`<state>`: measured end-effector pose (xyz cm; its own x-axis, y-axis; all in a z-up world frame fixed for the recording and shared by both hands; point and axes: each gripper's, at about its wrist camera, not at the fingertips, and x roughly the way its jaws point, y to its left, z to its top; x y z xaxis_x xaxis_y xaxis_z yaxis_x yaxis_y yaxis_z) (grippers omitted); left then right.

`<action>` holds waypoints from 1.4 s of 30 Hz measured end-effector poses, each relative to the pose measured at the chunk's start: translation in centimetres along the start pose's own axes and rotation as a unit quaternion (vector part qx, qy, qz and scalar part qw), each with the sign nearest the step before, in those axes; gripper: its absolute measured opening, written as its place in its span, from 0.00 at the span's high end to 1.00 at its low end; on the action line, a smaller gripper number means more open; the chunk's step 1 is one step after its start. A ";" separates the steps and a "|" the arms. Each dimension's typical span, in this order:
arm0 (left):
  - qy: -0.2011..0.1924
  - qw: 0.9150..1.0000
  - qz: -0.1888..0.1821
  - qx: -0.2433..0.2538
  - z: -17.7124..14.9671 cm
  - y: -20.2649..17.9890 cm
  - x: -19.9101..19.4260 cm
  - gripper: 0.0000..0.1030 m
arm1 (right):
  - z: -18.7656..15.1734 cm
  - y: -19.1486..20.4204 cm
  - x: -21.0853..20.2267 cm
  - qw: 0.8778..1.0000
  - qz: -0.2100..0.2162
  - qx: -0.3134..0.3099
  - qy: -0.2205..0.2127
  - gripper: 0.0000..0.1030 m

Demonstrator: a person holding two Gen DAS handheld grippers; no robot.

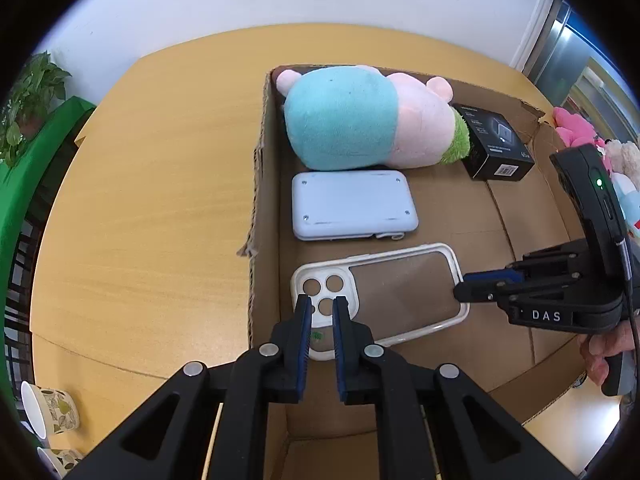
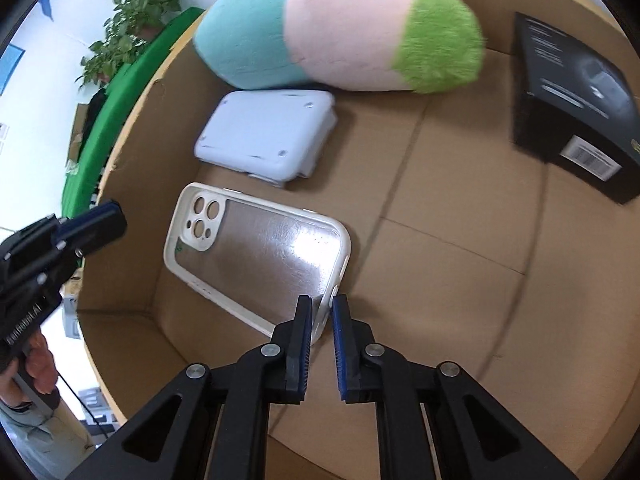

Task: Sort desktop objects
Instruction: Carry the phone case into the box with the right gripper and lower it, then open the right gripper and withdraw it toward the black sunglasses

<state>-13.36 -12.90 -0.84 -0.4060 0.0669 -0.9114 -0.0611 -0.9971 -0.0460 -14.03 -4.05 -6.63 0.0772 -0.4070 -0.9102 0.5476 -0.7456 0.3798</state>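
Brown cardboard box (image 1: 516,224) on the wooden bench (image 1: 152,208) holds a clear, white-rimmed phone case (image 2: 256,252), centre frame. Right gripper (image 2: 321,306) jaws straddle its corner, slightly apart; left gripper (image 1: 321,307) jaws likewise over its camera end.

Bare cardboard box (image 2: 460,240) floor lies open between phone case (image 2: 260,252) and black carton (image 2: 576,120), seemingly unobstructed.

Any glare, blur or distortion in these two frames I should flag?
Right wrist: bright glare patch on the phone case, motion blur on the plush and black box. Left wrist: sharp, evenly lit, no glare on the case. Both: fisheye bending of the cardboard box edges, dark corner vignette.
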 end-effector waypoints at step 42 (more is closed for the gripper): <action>-0.146 0.981 -0.126 0.036 -10.6 -13.6 -2.8 0.24 | -24.1 -9.9 -10.0 0.980 -0.094 -0.091 -0.151 0.49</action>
<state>-1.74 0.07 -1.99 -0.6125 0.3295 -0.7185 -0.2525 -0.9429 -0.2172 -0.14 20.15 -5.24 -0.2748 -0.4287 -0.8606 0.6701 -0.7273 0.1484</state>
